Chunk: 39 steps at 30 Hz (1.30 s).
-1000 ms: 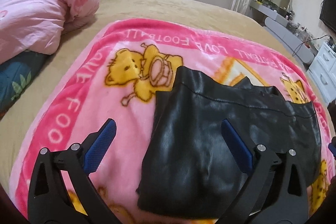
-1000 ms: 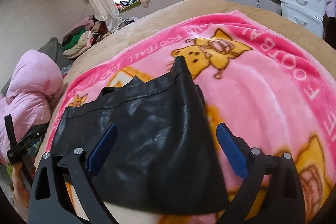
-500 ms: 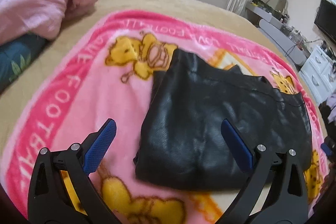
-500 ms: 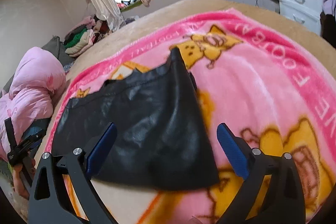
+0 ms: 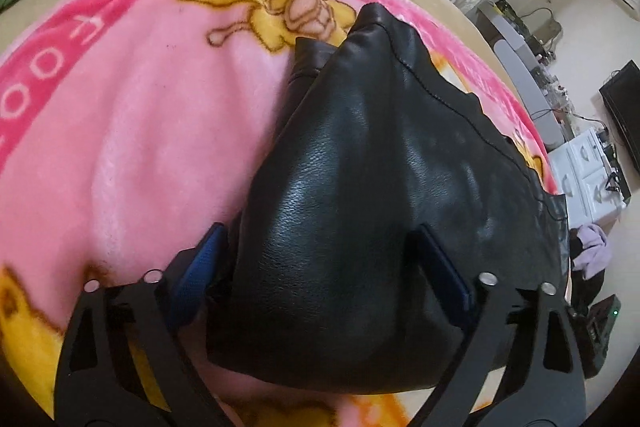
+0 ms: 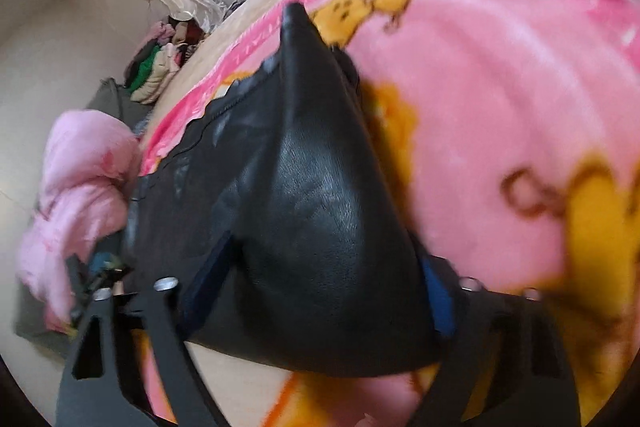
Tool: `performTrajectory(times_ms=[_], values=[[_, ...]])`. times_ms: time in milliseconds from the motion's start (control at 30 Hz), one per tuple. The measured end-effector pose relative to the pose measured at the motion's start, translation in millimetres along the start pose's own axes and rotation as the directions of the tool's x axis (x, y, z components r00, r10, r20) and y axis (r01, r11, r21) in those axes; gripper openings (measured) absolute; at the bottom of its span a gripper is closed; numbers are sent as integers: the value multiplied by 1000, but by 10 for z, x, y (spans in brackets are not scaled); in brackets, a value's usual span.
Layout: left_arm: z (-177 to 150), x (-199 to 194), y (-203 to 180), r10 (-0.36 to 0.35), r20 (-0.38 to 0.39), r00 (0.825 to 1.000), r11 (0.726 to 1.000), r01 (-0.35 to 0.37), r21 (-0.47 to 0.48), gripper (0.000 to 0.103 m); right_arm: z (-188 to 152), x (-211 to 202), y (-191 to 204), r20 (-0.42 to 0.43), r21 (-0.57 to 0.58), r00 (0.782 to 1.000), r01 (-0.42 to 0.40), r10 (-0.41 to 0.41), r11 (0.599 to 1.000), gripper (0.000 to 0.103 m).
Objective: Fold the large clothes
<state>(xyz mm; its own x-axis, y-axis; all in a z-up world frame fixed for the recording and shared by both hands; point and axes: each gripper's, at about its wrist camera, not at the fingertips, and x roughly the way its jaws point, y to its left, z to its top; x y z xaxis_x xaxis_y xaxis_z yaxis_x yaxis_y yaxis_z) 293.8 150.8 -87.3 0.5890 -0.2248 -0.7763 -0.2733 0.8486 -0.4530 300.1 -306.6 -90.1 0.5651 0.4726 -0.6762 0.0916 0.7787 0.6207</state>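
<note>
While the black leather garment [image 5: 360, 187] lies folded on the pink cartoon blanket [image 5: 140, 127], filling the centre of both views, the left gripper [image 5: 320, 267] straddles its near edge, jaws just closing around a raised bulge. Likewise the right gripper [image 6: 320, 291] has been closing astride the leather; whether either grips firmly, I cannot tell.

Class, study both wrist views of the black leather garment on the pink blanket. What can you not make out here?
- Left wrist view: the black leather garment hides the left gripper's fingertips, so contact is unclear.
- Right wrist view: motion blur smears the pink blanket; the garment covers the right gripper's fingertips.
- Both views: the garment's type is undeterminable.
</note>
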Motion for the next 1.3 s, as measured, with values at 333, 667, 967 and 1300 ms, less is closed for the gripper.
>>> performTrajectory(times_ms=[333, 667, 967, 1300], values=[[-147, -249, -113, 19, 22, 1000, 999, -20, 46, 50, 30, -266, 139, 26, -84, 1000, -16, 18, 996, 32], [-529, -465, -282, 65, 4, 998, 992, -65, 108, 49, -45, -400, 87, 2, -178, 995, 96, -97, 979, 36], [-476, -474, -305, 111, 12, 994, 985, -112, 134, 61, -57, -599, 172, 97, -138, 984, 164, -152, 977, 70], [-495, -764, -622, 180, 137, 974, 938, -212, 274, 85, -174, -790, 874, 245, -333, 962, 201, -121, 921, 95]])
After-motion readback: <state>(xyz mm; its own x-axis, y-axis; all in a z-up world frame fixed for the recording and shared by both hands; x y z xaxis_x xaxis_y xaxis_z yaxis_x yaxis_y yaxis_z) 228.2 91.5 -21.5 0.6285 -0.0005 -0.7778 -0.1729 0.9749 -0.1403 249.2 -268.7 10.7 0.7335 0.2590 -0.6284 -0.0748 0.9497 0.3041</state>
